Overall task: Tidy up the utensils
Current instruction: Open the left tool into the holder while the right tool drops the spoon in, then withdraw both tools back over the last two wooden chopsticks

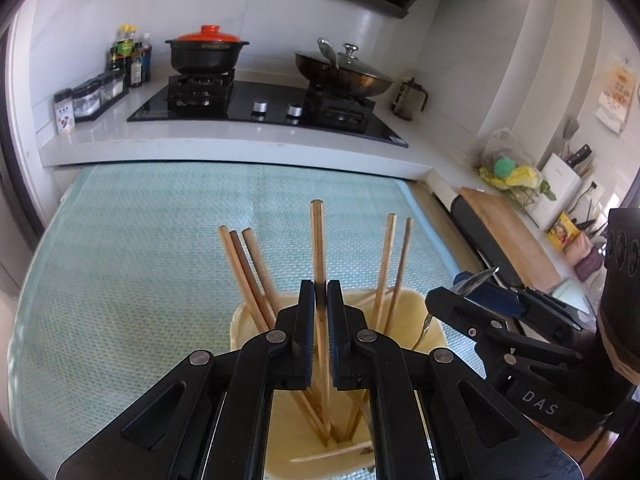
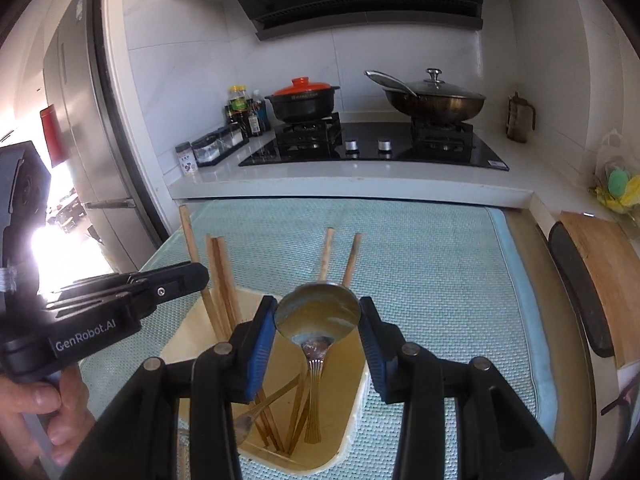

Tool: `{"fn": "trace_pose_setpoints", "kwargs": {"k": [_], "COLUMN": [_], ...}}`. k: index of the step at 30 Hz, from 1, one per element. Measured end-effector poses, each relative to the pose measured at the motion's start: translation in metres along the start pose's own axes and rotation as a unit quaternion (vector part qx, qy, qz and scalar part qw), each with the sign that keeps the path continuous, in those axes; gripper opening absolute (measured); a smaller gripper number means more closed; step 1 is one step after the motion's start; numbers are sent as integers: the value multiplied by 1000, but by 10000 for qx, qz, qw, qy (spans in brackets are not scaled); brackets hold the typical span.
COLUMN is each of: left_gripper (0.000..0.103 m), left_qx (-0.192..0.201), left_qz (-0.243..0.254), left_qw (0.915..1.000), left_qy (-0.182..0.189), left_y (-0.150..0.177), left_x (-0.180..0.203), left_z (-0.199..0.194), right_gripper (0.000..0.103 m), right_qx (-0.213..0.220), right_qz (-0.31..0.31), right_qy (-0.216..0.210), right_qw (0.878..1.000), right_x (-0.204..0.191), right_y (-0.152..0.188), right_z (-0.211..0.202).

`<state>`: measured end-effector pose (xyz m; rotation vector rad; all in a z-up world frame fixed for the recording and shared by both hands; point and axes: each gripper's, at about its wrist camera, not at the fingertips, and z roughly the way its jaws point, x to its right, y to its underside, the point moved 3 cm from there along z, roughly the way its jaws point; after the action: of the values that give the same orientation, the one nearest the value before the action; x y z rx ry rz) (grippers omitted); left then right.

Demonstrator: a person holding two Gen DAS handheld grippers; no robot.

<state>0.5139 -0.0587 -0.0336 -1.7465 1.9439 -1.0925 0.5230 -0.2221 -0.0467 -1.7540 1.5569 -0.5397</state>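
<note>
The chopstick [image 1: 318, 248] stands almost upright, long axis running straight up out of the left gripper [image 1: 320, 304], whose jaws are clenched on its shaft, lower end already down inside the cream holder [image 1: 240, 320]. Beside it, the spoon [image 2: 318, 314] is pinched across its bowl by the right gripper [image 2: 318, 320], jaws grasping it edge to edge, bowl up, handle hanging down into the same holder. So both utensils sit directly above the holder's mouth, and that's what the next move looks to hinge on: each piece lies dead ahead of its own jaws, pointing down into the opening, with nothing left but to let go. Five more chopsticks [image 1: 248, 276] lean against the holder's rim, and another spoon [image 2: 256, 412] lies slanted in the bottom. The holder sits on the pale green mat [image 1: 140, 240] covering the bench, toward its near edge. Both grippers tilt downward and forward, side by side, the left one's handle gripped by a hand [image 2: 36, 412] at the left of the right-wrist view. The right gripper appears a touch closer to the holder's right wall. Behind, at the bench's far edge, the stove [image 1: 264, 108] carries a black pot [image 1: 206, 54] and a wok [image 1: 344, 72].
</note>
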Motion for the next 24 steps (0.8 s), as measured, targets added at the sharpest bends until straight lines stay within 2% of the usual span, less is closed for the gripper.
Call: {"fn": "trace_pose_setpoints", "kwargs": {"k": [1,2,3,4,5,6,9,10,13,15,18,24], "left_gripper": [9,22,42,53,70,77,84,85,92,95,95,95], "left_qx": [-50,-83,-51,48,174,291,410,417,423,355,150,-282], "left_qz": [-43,-99,-165,-224,-252,-238,-79,-35,184,331,333,-302], "left_qw": [10000,9999,9998,9997,9995,9992,9987,9984,9975,9961,9943,9919], "left_qy": [-42,-61,-71,-81,-109,-150,-299,-392,-535,-739,-1003,-1205], "left_y": [-1,-1,-2,-1,0,1,10,14,42,69,119,226], "left_x": [-1,-3,-5,-8,-10,-12,-19,-23,-30,-37,-52,-76], "left_z": [2,2,-2,-10,-19,-30,-62,-72,-110,-132,-160,-186], "right_gripper": [43,43,43,47,50,50,53,58,63,64,64,64], "right_qx": [-92,-144,-160,-143,-77,3,224,295,532,534,414,-14], "right_qz": [68,152,235,317,390,453,526,513,363,269,132,-380], "right_qy": [2,11,21,30,22,6,21,52,147,156,171,341], "right_qw": [9999,9998,9996,9994,9992,9990,9984,9982,9978,9981,9989,9987], "right_x": [3,7,11,14,17,19,22,23,21,19,15,-2], "right_y": [0,-1,-2,-3,-5,-8,-13,-13,-3,9,42,140], "right_z": [5,9,10,8,3,-3,-30,-41,-78,-99,-126,-163]}}
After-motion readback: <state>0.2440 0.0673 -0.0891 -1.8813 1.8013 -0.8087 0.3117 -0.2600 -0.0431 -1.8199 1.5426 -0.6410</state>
